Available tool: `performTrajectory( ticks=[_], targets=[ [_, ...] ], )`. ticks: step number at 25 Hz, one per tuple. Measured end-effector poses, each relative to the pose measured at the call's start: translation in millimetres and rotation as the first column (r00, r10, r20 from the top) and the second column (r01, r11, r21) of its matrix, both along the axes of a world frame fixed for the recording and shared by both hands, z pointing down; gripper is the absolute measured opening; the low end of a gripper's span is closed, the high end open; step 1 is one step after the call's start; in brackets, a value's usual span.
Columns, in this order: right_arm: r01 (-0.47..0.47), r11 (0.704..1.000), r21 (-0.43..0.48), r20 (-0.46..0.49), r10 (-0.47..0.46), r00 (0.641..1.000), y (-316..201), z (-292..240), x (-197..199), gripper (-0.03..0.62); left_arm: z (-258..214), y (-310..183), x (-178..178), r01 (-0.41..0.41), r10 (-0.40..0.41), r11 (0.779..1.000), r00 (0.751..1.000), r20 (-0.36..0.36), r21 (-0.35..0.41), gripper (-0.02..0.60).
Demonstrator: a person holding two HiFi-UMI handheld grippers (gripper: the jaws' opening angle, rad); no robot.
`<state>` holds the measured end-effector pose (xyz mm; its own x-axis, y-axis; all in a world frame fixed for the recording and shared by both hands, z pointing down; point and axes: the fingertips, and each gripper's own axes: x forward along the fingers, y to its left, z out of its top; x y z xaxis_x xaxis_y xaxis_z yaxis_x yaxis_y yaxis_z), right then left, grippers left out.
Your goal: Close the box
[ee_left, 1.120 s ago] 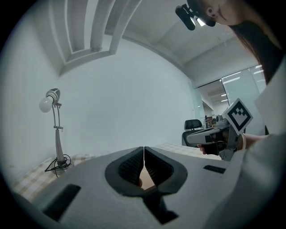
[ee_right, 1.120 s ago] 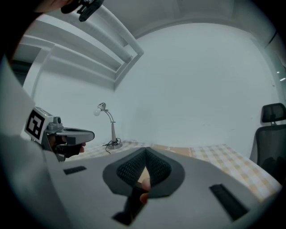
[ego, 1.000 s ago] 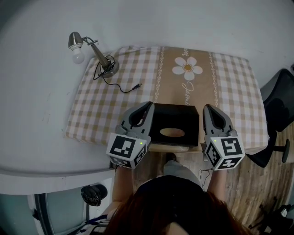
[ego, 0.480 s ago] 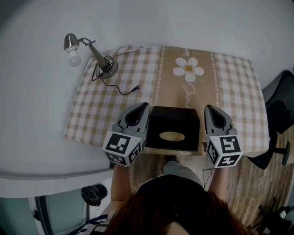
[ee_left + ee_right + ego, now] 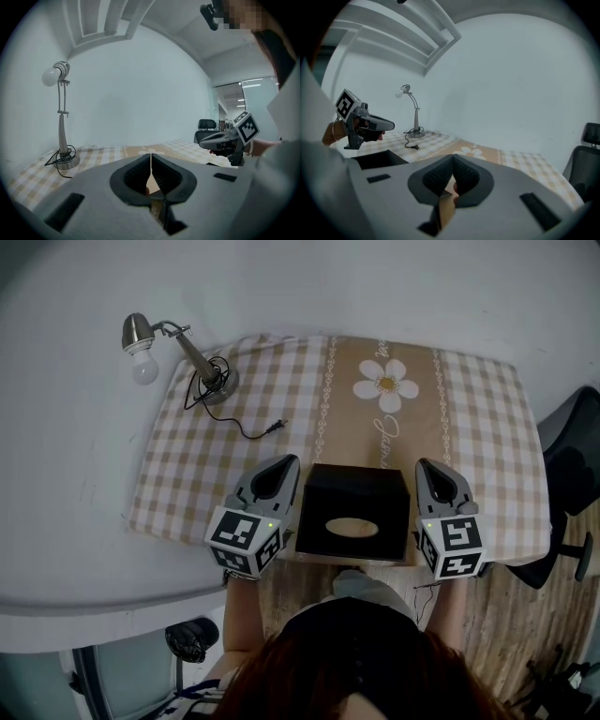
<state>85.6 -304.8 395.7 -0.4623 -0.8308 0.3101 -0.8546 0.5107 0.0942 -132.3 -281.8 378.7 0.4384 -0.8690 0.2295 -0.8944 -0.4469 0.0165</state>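
At the near edge of the checkered table (image 5: pixel 469 409), the head view shows the black tissue box (image 5: pixel 354 512) between the left gripper (image 5: pixel 284 465) and the right gripper (image 5: pixel 428 468), each just beside one wall. Left gripper view: jaws pressed together, nothing between; a desk lamp (image 5: pixel 60 122) stands at left. Right gripper view: jaws together, empty; the box lies low at left.

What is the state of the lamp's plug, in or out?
Out: the plug lies free on the checked tablecloth, its cord running back to the lamp.
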Motion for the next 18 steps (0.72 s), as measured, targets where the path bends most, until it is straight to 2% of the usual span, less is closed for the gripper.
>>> performTrajectory(
  ticks=[9,18],
  targets=[
    [0.004,0.992,-0.125,0.013,-0.002,1.000,-13.0,30.8,7.9,0.017,25.9,-11.2,-5.2,-0.015,0.013,0.997,1.000,-0.027,-0.076,0.029],
    [0.032,0.960,-0.279,0.025,-0.026,0.999,-17.5,65.3,7.7,0.017,56.1,-16.8,-9.1,-0.030,0.025,0.986,0.999,-0.032,-0.165,0.029]
  ],
)
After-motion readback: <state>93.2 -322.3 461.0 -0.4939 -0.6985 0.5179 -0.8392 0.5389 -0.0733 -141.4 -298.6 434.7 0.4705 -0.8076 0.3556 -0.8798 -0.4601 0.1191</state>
